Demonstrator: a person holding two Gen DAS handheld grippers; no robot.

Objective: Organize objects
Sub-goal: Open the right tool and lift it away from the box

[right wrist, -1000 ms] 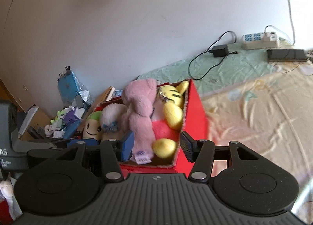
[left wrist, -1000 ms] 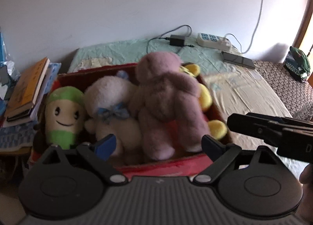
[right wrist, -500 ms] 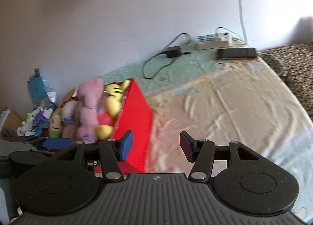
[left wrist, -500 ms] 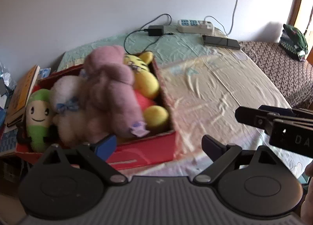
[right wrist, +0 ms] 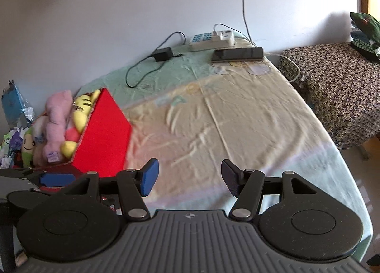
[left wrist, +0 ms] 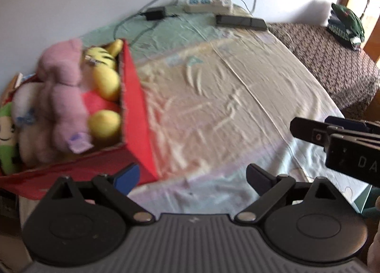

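Both views have swung away from the red box (left wrist: 137,116) since the earlier frames: it filled the middle of the left view then, and now sits at the left edge of both, with open bed (right wrist: 237,130) ahead of the fingers.

The bed is the largest thing, its cream and green sheet bare across the middle. At its far end by the wall lie a power strip (right wrist: 209,40), a black adapter (right wrist: 163,53) and a dark phone (right wrist: 237,54).

The box stands at the bed's left side, its long axis running away toward the wall, packed with a pink plush (left wrist: 64,97), a yellow plush (left wrist: 104,76) and a green-capped doll (left wrist: 6,135).

The left hand-held gripper (left wrist: 192,174) has its near finger almost at the box's front corner, so it is the closer one; the box lies to its left. The right hand-held gripper (right wrist: 187,178) hangs over bare sheet, the box further left.

Both sets of jaws are opening with nothing between them.
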